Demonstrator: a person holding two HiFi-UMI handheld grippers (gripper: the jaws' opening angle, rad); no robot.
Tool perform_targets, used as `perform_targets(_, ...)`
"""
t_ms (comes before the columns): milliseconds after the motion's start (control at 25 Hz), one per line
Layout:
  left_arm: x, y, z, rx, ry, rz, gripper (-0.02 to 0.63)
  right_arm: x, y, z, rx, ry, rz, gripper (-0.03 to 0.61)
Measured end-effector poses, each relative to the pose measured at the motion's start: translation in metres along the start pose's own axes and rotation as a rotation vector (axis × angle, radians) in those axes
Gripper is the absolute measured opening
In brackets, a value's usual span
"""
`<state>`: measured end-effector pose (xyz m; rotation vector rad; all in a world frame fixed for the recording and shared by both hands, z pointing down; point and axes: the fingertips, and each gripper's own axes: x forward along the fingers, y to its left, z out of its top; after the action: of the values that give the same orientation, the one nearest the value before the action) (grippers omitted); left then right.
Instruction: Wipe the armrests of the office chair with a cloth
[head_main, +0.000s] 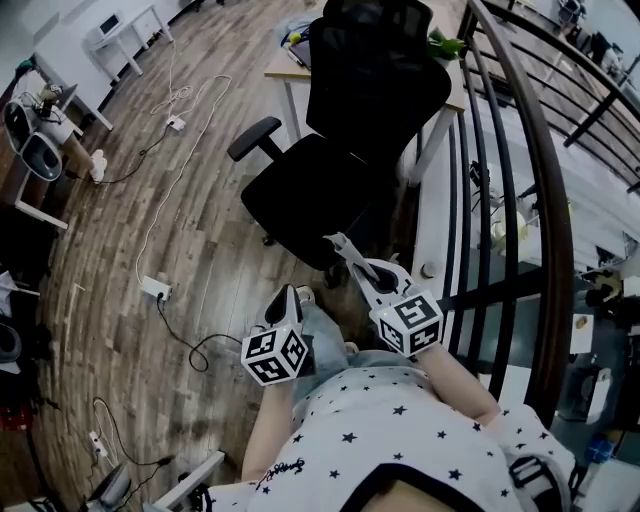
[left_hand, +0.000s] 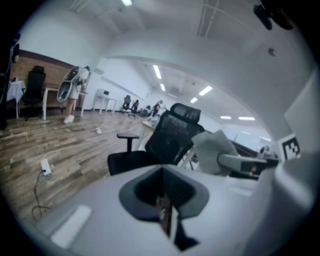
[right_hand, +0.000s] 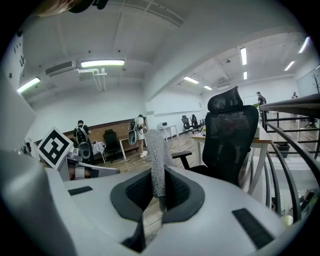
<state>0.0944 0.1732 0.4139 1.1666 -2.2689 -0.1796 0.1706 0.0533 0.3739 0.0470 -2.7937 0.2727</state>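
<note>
A black office chair (head_main: 340, 150) stands on the wood floor ahead of me, its left armrest (head_main: 254, 138) sticking out to the side. My right gripper (head_main: 340, 245) reaches toward the seat's front edge. It is shut on a grey cloth (right_hand: 156, 155) that stands upright between the jaws. The left gripper view shows that cloth (left_hand: 214, 147) bunched at the right gripper's tip, with the chair (left_hand: 172, 135) and armrest (left_hand: 128, 135) behind it. My left gripper (head_main: 290, 298) hangs lower, near my knee, shut with nothing in it. Neither gripper touches the chair.
A wooden desk (head_main: 285, 65) stands behind the chair. A black metal railing (head_main: 520, 200) runs along the right. Cables and a power strip (head_main: 155, 288) lie on the floor to the left. People stand far off by a table (right_hand: 115, 142).
</note>
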Motion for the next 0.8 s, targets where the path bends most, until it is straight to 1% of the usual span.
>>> perform_targets(400,0.056,0.009,0.022,0.009,0.034,-0.042,0.008,0.042,-0.040,0.011,0.032,0.018,-0.051,0.026)
perform_targets(800,0.117,0.011,0.064,0.056,0.089,-0.131,0.008,0.080,-0.081,0.043,0.065,0.013,-0.152,0.026)
